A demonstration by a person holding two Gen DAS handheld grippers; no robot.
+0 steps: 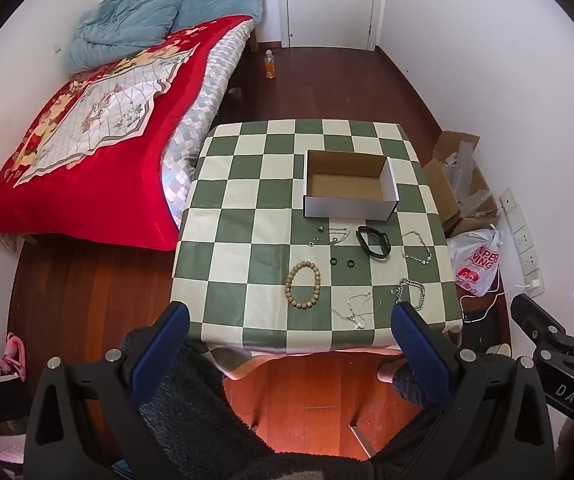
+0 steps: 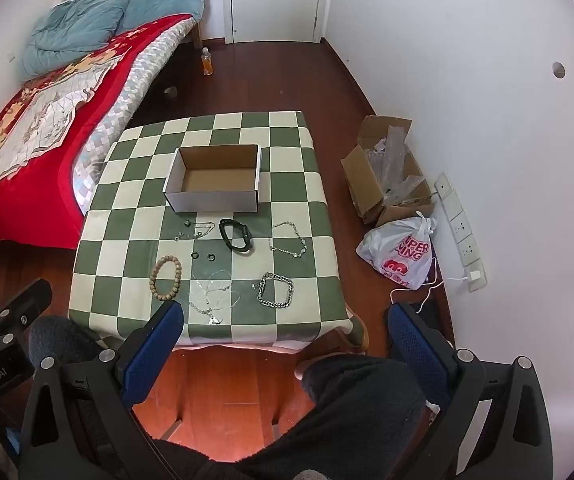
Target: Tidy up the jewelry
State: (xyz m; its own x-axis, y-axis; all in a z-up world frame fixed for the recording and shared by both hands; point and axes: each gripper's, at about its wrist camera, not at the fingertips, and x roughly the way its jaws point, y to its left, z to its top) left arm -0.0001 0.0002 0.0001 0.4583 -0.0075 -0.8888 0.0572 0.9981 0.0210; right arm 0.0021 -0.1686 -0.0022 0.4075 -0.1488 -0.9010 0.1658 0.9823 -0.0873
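1. Farthest left of the cardboard box lies the wooden bead bracelet; it sits on the checked surface, nearer the person than the box and off its left corner; a closed loop, slightly longer front to back.
2. The left tool hangs over the near edge of the surface with its blue pads spread wide and nothing between them; the bead bracelet lies just ahead of it, a little left of the midline, so I judge this the nearer hand for it.
3. Directly in front of the box are small rings, a fine chain and a black band; nearer the person than these, a thin silver necklace sprawls loose.
4. Off the box's right corner lie a slim link bracelet and, closer to the person, a heavy silver chain bracelet.
5. The right tool is likewise held wide and empty, short of the near edge; the heavy chain sits just ahead of its gap, so I would give that piece to the right hand.
6. The box is open and looks empty; nothing is sorted yet; every piece must travel away from the person to reach it.
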